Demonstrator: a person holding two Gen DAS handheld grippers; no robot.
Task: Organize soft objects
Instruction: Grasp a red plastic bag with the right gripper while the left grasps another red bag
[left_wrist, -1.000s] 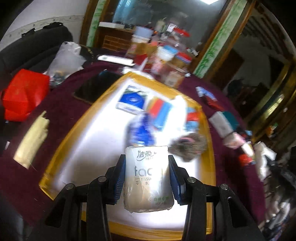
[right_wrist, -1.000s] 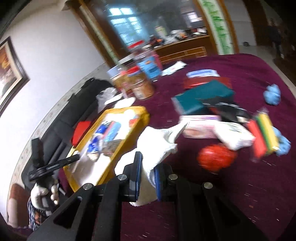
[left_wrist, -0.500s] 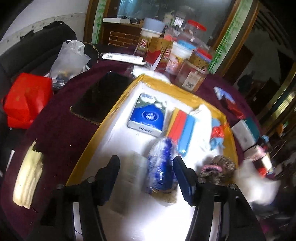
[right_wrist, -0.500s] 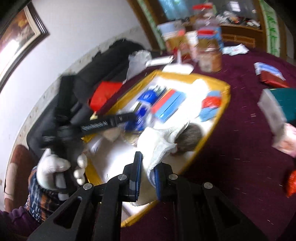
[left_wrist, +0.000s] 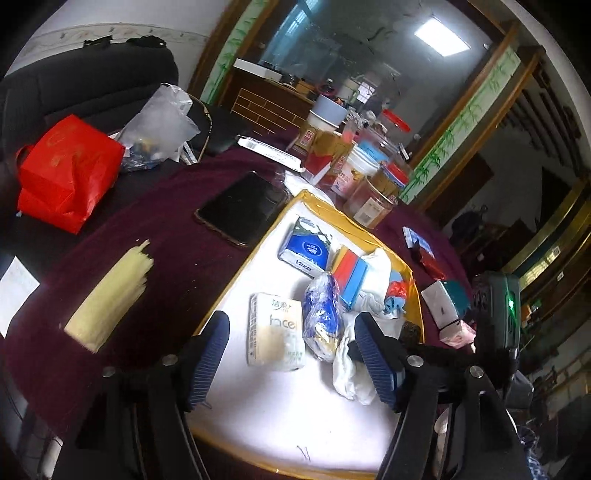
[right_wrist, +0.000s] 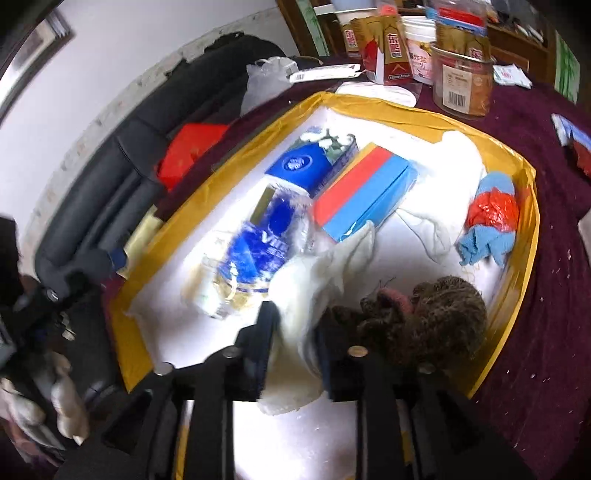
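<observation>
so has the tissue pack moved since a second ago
Yes. The tissue pack has left the left gripper, now open, and lies in the tray beside the blue bag.

The table (left_wrist: 162, 236) is covered in a deep maroon cloth. The tray (right_wrist: 436, 114) is edged in mustard yellow, with a white floor. Inside it, a tissue pack (right_wrist: 306, 166) is printed royal blue with a white flower pattern, and a crinkled wrapper (right_wrist: 258, 243) is seen in blue, white and gold. A sponge block (right_wrist: 365, 188) is striped red and sky blue. A pale blue cloth (right_wrist: 487, 240) is wrapped around something red. A woolly ball (right_wrist: 439, 314) is shown in mottled brown (with a dusty pink patch). The white cloth (right_wrist: 314, 280) is plain. A cream pack (left_wrist: 275, 332) carries grey lettering. The left claw (left_wrist: 291, 363) pads are ribbed blue. A bag (left_wrist: 66, 170) is bright red.
</observation>
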